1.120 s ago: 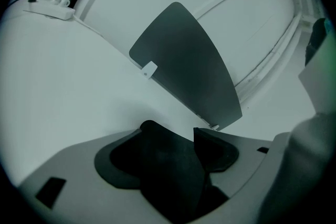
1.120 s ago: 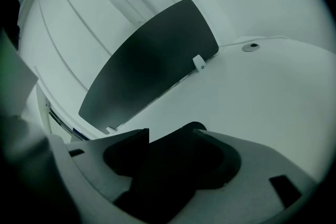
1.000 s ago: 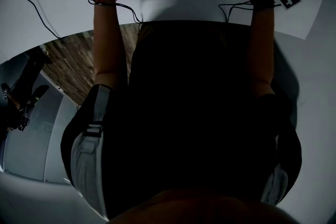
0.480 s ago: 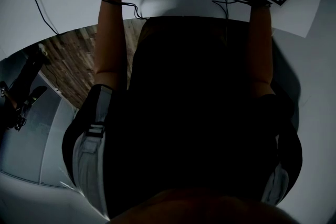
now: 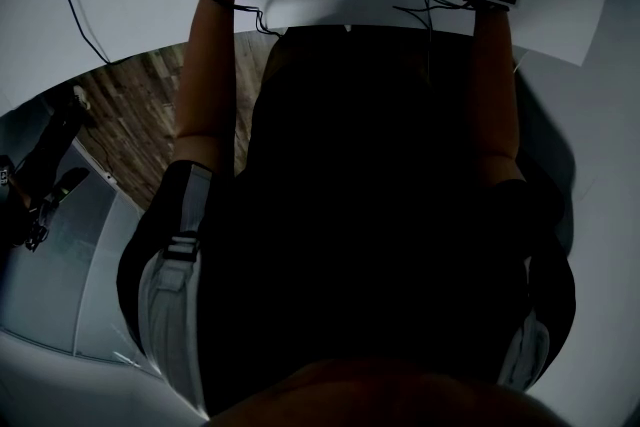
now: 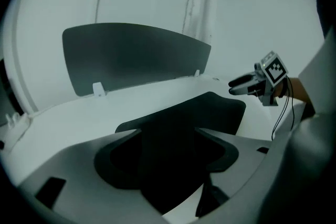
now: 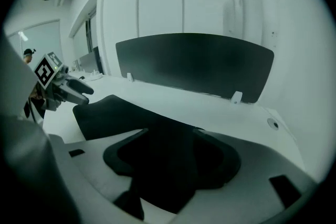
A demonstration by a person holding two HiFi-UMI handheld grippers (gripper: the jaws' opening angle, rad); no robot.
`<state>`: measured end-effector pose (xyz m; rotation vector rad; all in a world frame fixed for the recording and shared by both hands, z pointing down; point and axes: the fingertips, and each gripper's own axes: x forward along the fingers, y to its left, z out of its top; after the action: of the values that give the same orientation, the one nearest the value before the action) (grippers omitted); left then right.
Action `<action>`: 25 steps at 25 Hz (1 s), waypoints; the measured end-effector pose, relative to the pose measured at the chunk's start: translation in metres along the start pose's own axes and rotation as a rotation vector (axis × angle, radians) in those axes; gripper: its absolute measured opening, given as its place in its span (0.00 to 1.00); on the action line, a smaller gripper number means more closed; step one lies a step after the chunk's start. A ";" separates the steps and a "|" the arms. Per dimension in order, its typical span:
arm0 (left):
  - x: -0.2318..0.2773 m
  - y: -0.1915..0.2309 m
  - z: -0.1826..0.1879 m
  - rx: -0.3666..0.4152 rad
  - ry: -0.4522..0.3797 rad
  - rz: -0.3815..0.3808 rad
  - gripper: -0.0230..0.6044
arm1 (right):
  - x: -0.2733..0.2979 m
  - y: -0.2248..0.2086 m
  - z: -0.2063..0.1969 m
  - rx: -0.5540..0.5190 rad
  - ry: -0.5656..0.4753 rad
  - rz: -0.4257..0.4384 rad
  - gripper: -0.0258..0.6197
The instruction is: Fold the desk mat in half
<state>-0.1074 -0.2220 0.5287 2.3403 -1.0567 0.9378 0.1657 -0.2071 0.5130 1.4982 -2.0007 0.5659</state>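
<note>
Working on a white worktop [image 6: 68, 118], the dark desk mat [image 6: 215, 110] spread with its long axis running side to side. Clamping its near edge in both pairs of jaws, left gripper [image 7: 81, 93] and right gripper [image 6: 239, 85] well apart, the rest lying ahead and inward of each. Likely calls for carrying that edge straight forward, 2 ends level.

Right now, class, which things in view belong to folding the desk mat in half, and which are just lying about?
In the job:
desk mat
left gripper, shut on it
right gripper, shut on it

Lying about:
black cable
dark divider panel
</note>
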 end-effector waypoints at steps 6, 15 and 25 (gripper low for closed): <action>0.004 -0.012 0.003 0.276 0.067 0.062 0.54 | -0.004 0.015 0.001 -0.351 0.019 -0.011 0.43; 0.004 -0.028 -0.007 0.623 0.202 0.098 0.54 | -0.006 0.035 -0.015 -0.634 0.071 0.016 0.43; -0.010 -0.037 -0.010 0.604 0.184 0.108 0.54 | -0.022 0.037 -0.010 -0.615 0.001 0.029 0.43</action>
<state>-0.0876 -0.1876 0.5256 2.5975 -0.9213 1.6700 0.1365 -0.1741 0.5059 1.0857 -1.9503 -0.0501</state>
